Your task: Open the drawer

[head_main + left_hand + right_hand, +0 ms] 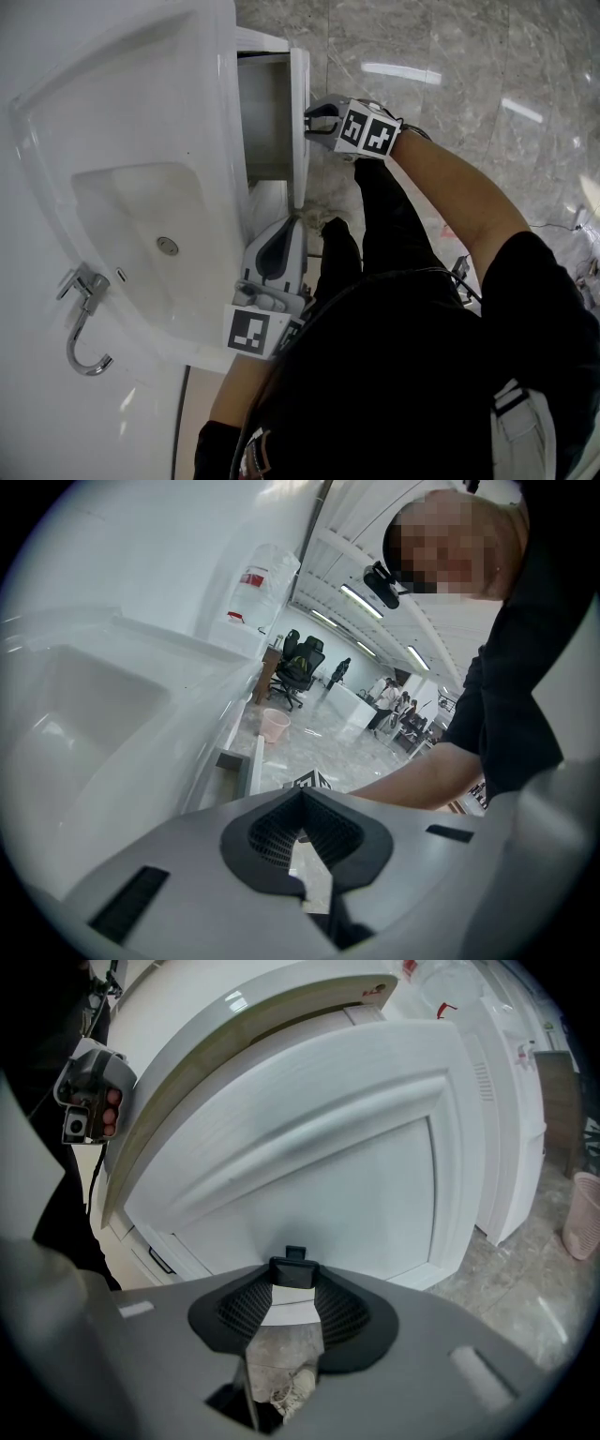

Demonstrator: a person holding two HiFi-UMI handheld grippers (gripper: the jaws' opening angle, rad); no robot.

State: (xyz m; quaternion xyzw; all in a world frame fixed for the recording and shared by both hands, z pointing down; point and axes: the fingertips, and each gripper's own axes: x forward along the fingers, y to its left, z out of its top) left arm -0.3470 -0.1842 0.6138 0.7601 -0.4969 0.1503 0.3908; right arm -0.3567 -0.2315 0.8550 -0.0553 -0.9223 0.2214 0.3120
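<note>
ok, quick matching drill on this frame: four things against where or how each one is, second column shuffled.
Things:
1. right tongs
2. left tongs
3. faucet
4. pink bin

States or places:
A. standing on the floor, far back
B. shut, nothing between them
C. clamped on the drawer by its black handle
D. mounted at the sink rim

Pairs: 1-C, 2-B, 3-D, 4-A
</note>
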